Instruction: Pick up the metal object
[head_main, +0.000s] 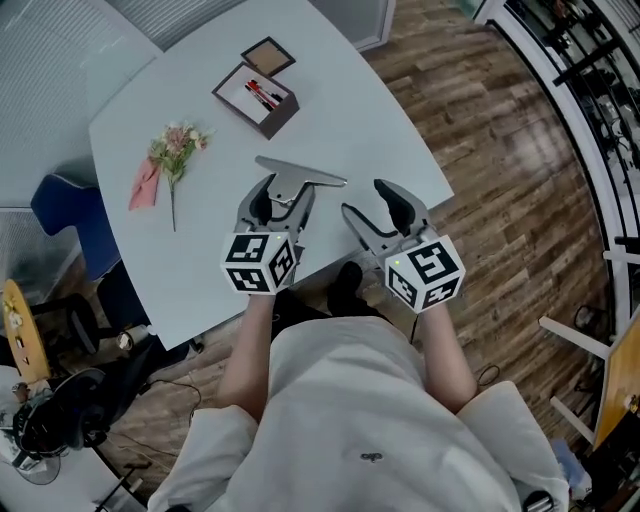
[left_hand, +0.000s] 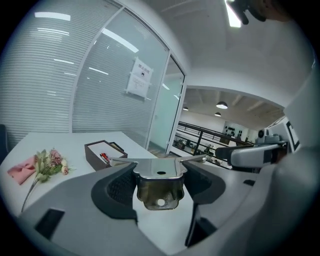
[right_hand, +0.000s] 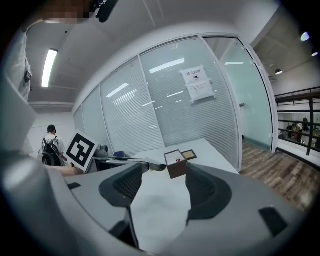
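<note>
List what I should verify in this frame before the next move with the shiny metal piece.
1. Grip: the left gripper is shut on the shiny bent metal bracket, with both jaws against its sides. Ok.
2. Centring: the bracket sits midway between the jaws and roughly level. Ok.
3. Bracket lifted clear of the white table: cannot tell.
4. Right gripper: jaws apart with nothing between them, held beside the left one. Ok.
5. Surroundings: the open brown box and the flower bunch lie apart from the bracket. Ok.
</note>
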